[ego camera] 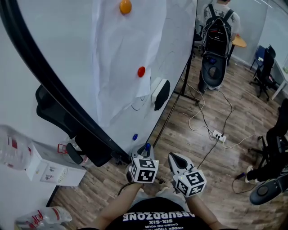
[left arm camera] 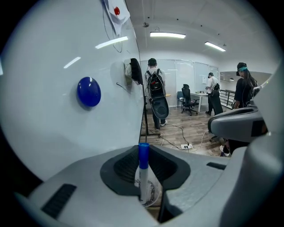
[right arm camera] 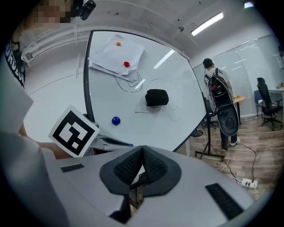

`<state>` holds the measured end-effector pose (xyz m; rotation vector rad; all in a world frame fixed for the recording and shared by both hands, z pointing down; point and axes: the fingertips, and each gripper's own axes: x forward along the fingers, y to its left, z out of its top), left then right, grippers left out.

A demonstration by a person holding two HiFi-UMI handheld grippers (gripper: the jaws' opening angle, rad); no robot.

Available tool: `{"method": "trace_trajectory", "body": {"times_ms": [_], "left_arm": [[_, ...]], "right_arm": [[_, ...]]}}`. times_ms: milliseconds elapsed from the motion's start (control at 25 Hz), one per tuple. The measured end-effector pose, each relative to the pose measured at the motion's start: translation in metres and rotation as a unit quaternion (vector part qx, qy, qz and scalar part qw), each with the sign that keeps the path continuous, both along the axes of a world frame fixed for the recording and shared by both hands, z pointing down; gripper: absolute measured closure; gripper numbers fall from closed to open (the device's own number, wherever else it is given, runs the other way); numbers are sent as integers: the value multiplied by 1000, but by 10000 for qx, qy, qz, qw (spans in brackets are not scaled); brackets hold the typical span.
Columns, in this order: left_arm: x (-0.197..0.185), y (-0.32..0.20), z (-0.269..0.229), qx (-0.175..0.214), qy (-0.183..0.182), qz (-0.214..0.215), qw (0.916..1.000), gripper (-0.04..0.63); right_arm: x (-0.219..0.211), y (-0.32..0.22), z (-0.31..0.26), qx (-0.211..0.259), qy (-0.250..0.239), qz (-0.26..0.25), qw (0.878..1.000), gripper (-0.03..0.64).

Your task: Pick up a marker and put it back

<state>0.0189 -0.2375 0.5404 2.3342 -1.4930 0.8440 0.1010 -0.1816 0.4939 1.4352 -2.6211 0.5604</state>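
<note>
1. Left gripper (left arm camera: 143,165): jaws clamped on a blue-capped marker (left arm camera: 143,156). The marker stands upright between the pads, cap up, with its lower end hidden by the jaw bodies.
2. Head view: the cap shows at 12 o'clock of the left gripper, near the lower edge of the whiteboard (ego camera: 67,54).
3. Right gripper (right arm camera: 142,150): jaws closed pad to pad with nothing between them. It sits just beside the left one, at its 3 o'clock.
4. On the board: blue magnet (left arm camera: 89,91) at 10 o'clock of the marker. Red magnet (ego camera: 141,71) and orange magnet (ego camera: 125,6) pin paper sheets (ego camera: 114,49). Black eraser (ego camera: 161,93) at 12 o'clock.
5. Floor at 2 o'clock: power strip (ego camera: 219,135) with trailing cables. A person with a backpack (ego camera: 217,31) stands well apart.
6. Right gripper view: the left gripper's tag cube (right arm camera: 73,131) blocks 9 o'clock. Behind it, possibly a second pen on a ledge.
</note>
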Motion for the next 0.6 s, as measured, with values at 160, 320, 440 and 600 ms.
{"method": "trace_trajectory", "body": {"times_ms": [160, 320, 440, 600], "left_arm": [[1, 2, -7, 134, 94, 30, 9999, 528], [3, 5, -18, 305, 230, 121, 9992, 528], [4, 8, -23, 389, 313, 155, 9986, 528], [4, 11, -30, 464, 490, 202, 9975, 528]], "right_arm": [[-1, 3, 0, -1, 3, 34, 10000, 620], [-3, 6, -1, 11, -3, 50, 10000, 620], [-6, 9, -3, 20, -7, 52, 10000, 620], [-9, 13, -3, 30, -7, 62, 10000, 620]]}}
